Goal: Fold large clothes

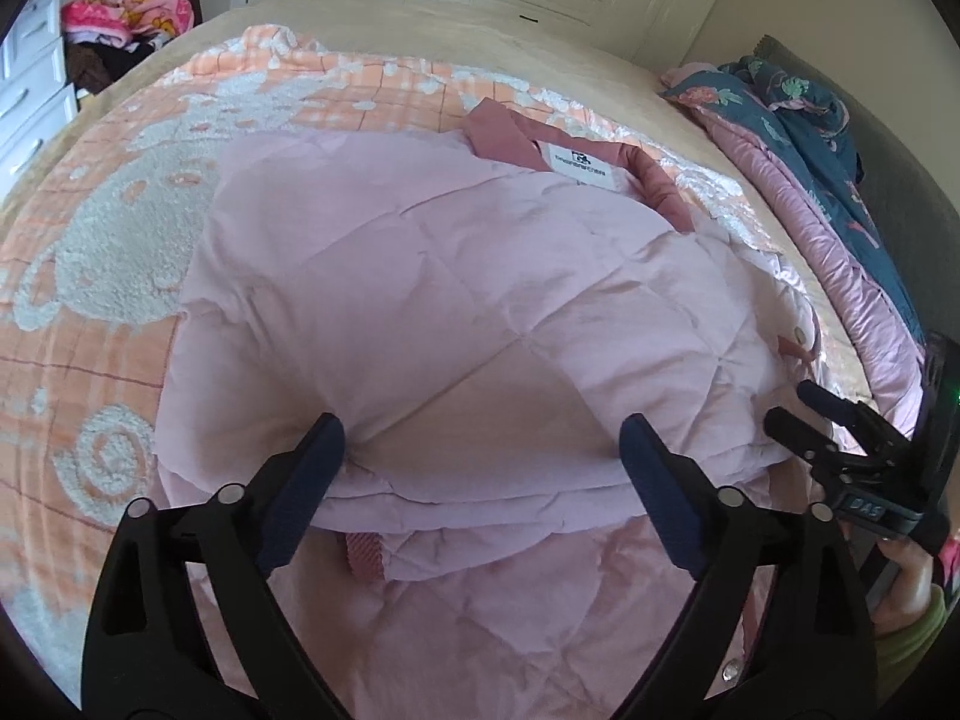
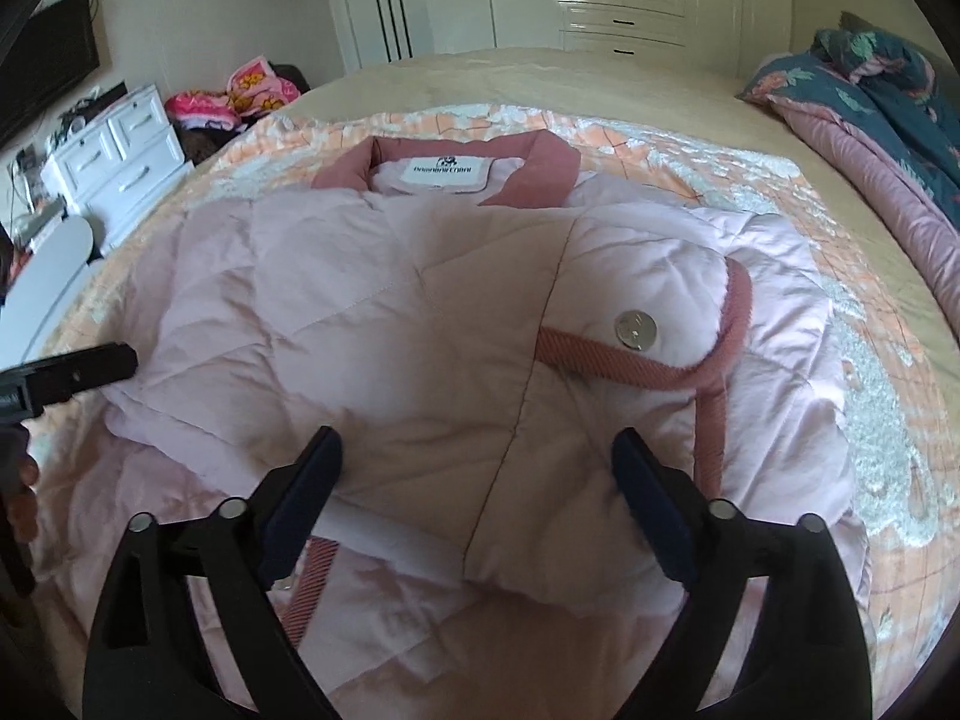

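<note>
Pink quilted jacket (image 1: 456, 300) folded on bed (image 1: 540, 30) | left gripper (image 1: 483, 450) fingers wide, empty | right gripper (image 2: 477, 462) fingers wide, empty

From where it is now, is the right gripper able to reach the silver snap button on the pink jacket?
Probably yes. The right gripper hangs open over the folded pink jacket, and the silver snap button lies uncovered just ahead, to its right. Nothing stands between them; the left gripper is off at the far side.
</note>
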`<state>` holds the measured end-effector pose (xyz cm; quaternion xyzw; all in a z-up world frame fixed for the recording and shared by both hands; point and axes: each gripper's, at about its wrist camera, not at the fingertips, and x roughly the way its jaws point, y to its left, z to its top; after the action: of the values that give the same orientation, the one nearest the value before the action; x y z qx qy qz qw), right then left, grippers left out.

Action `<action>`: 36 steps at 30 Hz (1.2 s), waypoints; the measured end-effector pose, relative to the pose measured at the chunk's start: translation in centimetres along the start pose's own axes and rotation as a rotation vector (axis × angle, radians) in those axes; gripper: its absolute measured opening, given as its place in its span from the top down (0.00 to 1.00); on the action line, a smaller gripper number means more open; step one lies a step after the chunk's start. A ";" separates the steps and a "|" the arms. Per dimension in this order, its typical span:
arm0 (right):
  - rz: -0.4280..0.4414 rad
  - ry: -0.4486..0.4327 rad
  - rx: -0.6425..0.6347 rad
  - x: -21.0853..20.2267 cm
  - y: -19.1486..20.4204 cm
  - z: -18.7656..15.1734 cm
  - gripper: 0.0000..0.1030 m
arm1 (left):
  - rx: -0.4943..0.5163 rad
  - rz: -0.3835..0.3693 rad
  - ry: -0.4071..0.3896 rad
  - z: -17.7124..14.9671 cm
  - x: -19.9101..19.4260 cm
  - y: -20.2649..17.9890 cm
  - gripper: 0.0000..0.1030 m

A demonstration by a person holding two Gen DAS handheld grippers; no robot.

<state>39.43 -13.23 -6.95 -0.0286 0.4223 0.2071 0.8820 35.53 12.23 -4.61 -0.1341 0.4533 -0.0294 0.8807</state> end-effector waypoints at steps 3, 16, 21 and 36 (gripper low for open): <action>0.015 -0.010 0.026 -0.8 -0.2 0.1 0.06 | 0.008 0.010 0.001 0.0 -0.5 -0.5 0.11; 0.053 -0.071 0.084 -4.7 -0.8 1.1 0.05 | 0.037 0.009 -0.083 0.6 -4.8 -3.0 0.09; 0.061 -0.096 0.085 -6.0 -0.7 1.5 0.05 | 0.038 0.025 -0.092 0.7 -5.3 -3.2 0.09; 0.091 -0.183 0.069 -10.9 0.7 2.1 0.04 | 0.030 0.014 -0.153 1.0 -8.7 -3.6 0.09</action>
<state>34.62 -15.87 2.69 0.0402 0.3478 0.2338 0.9071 31.44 10.51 3.78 -0.1194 0.3851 -0.0197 0.9149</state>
